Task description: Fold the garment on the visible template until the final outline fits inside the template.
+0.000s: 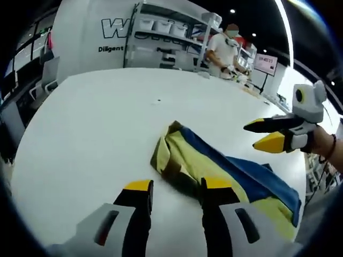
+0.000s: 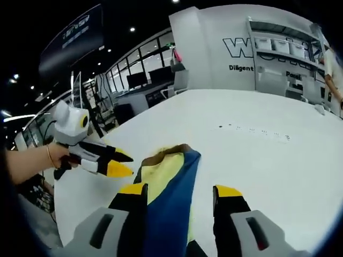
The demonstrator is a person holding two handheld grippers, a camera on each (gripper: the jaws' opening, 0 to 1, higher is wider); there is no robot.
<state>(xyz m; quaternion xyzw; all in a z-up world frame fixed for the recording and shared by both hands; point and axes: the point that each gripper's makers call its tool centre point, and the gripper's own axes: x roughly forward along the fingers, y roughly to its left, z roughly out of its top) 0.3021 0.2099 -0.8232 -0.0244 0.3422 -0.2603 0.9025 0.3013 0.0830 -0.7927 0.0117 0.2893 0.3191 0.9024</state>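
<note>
A folded garment (image 1: pixel 214 163) in yellow, blue and olive lies crumpled on the white table (image 1: pixel 107 118). My left gripper (image 1: pixel 178 184) is open just short of the garment's near edge, and its right jaw overlaps the cloth in the picture. My right gripper (image 1: pixel 261 135) comes in from the right, held by a hand, hovering open above the garment's far side. In the right gripper view the garment (image 2: pixel 171 176) runs between the open jaws of my right gripper (image 2: pixel 180 189). The left gripper (image 2: pixel 124 164) points in from the left, next to the cloth. No template outline is discernible.
The white table (image 2: pixel 268 160) stretches wide beyond the garment, with a row of small dark marks (image 2: pixel 254 129). A person (image 1: pixel 225 45) stands at shelves (image 1: pixel 166 27) past the far edge. Chairs and desks (image 1: pixel 45 75) lie off the left side.
</note>
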